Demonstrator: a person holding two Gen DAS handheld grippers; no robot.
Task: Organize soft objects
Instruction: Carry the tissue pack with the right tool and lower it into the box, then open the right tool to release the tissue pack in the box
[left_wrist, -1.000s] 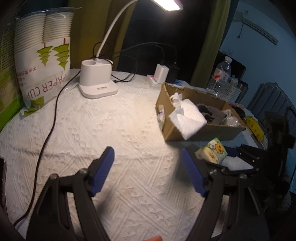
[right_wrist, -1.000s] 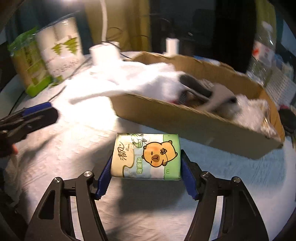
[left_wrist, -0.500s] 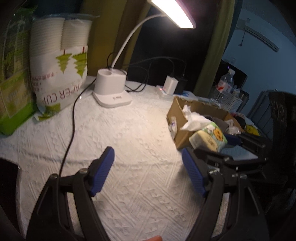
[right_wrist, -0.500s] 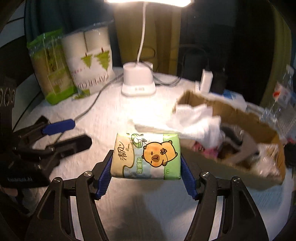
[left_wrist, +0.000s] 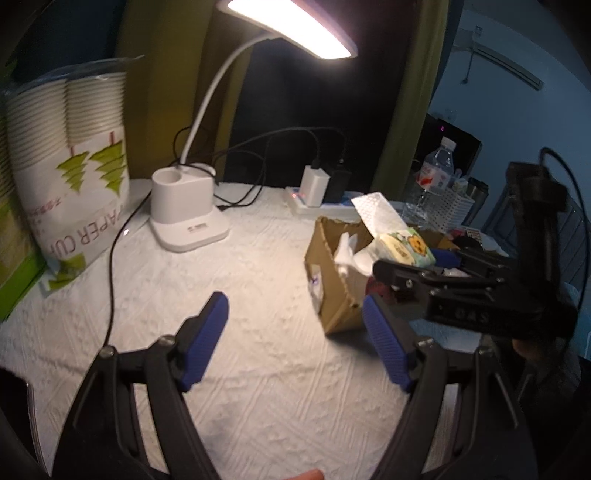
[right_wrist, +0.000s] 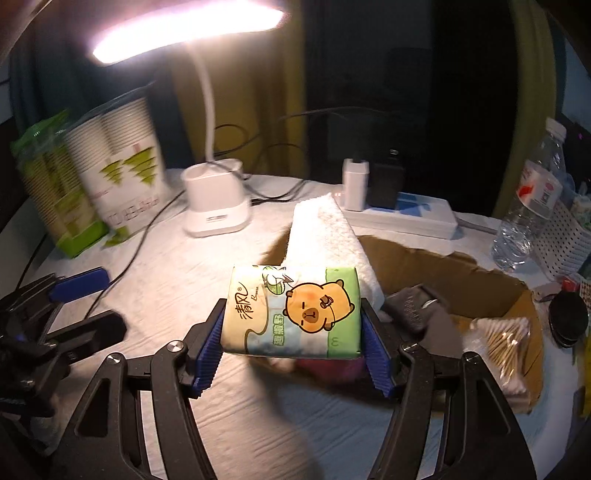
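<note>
My right tongs (right_wrist: 291, 343) and the tissue pack (right_wrist: 291, 314) they clamp hide the near wall of the cardboard box (right_wrist: 443, 266). The paper cup bags (right_wrist: 110, 173) smear with motion blur. My left tongs (left_wrist: 295, 332) cover the box's lower corner.

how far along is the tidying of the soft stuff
Done: a white towel already lies in the cardboard box, draped over its edge, beside a bag of cotton swabs. In hand: the right tongs grip a tissue pack, held above the box. Left: setting the pack down inside. The left tongs are open and empty over the tablecloth.
</note>
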